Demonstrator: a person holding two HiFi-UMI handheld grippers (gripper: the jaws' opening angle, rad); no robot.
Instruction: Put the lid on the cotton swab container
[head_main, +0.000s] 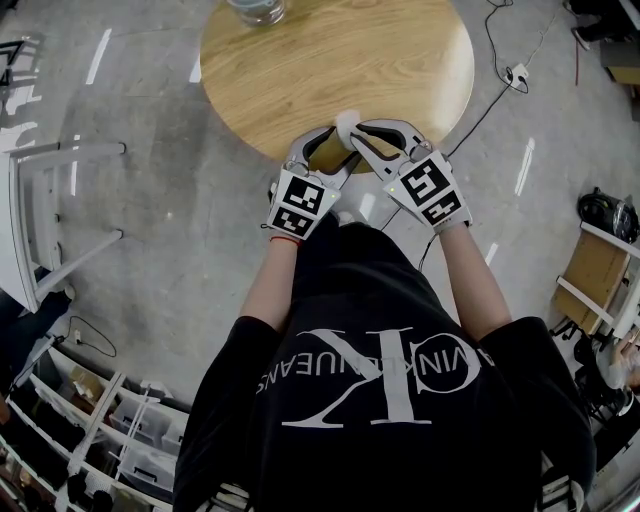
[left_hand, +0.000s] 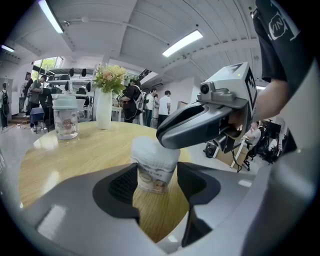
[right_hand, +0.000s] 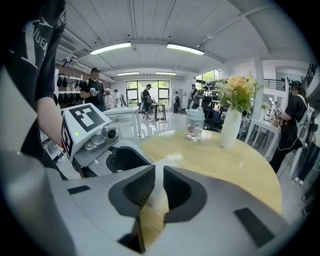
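Cotton swab container is clamped in left hand-held gripper on bench. Lid, atop it, is pinched by right hand-held gripper.

This looks like a large open work hall, something between an office and a lab. Long strip lights run along a white ceiling, and tall windows close the far end. Several people stand about in the background. The floor is bare grey with a cable lying loose on it. White shelves line one side. A round wooden table carries a vase of flowers.
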